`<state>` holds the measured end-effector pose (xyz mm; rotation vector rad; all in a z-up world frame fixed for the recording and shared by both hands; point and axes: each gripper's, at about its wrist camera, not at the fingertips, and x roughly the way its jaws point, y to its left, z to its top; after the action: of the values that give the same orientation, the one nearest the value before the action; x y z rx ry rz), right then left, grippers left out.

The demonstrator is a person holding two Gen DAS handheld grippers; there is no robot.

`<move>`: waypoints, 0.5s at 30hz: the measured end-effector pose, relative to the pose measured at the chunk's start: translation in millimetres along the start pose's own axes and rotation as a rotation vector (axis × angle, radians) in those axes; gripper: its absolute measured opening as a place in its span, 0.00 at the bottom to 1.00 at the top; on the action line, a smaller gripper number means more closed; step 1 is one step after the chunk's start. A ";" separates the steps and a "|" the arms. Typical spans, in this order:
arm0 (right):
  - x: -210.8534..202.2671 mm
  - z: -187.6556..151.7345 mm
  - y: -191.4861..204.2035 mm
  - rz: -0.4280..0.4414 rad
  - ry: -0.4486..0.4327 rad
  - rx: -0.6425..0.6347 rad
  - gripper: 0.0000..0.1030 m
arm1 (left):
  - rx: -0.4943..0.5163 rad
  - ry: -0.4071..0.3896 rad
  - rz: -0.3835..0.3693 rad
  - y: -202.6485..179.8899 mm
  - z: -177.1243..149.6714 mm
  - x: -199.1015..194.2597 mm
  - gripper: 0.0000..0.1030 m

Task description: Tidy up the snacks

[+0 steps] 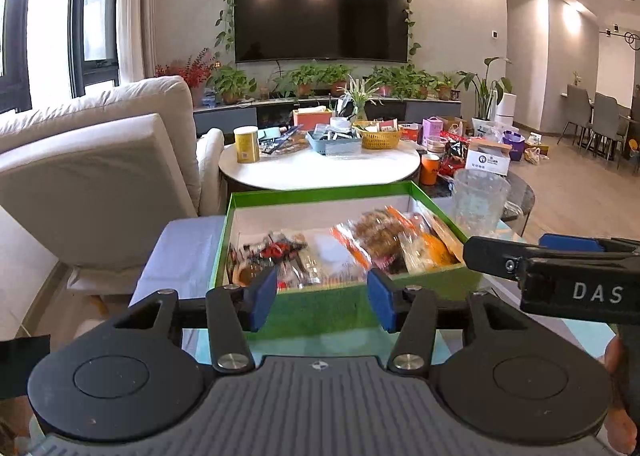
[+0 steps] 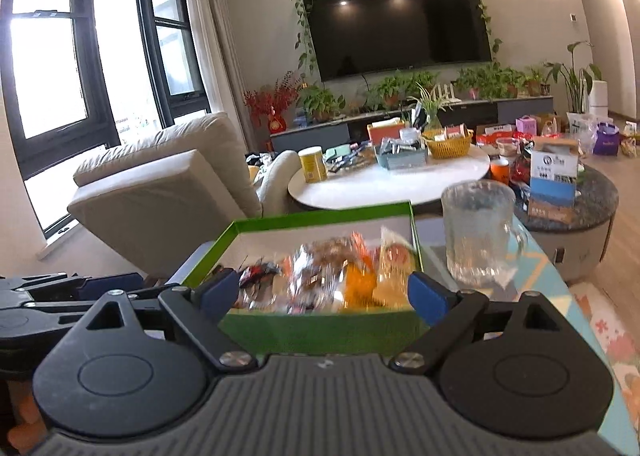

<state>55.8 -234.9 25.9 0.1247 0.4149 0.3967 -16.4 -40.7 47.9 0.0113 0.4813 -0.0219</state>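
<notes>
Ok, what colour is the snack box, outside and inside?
The snack box is green outside with a white inside; the left wrist view shows it best.

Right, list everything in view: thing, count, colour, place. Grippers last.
box: 1, green, white inside, open, nearest, on table.
snack packets: several, orange, red, clear, inside box; blurred.
glass mug: 1, clear, right of box.
round table: 1, white, beyond box.
canister: 1, yellow, round table's left.
wicker basket: 1, yellow, round table's far side.
tray: 1, blue, left of basket.
sofa: 1, cream, left.
TV: 1, black, wall.
potted plants: several, green, below TV.
left gripper: blue pads, open, empty, before box.
right gripper: blue pads, open, empty, before box.
</notes>
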 end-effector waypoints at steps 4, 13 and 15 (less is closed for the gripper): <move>-13.0 -6.3 1.1 -0.029 -0.003 -0.015 0.49 | -0.021 0.014 0.004 -2.0 -10.4 -9.7 0.47; -29.1 -9.2 -1.8 -0.031 0.006 -0.006 0.49 | -0.053 0.022 0.012 -5.6 -21.9 -33.2 0.48; -34.5 -13.0 -1.0 -0.032 -0.001 -0.010 0.49 | -0.066 0.028 0.008 -4.9 -23.8 -36.3 0.48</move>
<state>21.8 -249.1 26.6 0.1081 0.4134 0.3669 -59.7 -44.5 43.6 -0.0510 0.5102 0.0024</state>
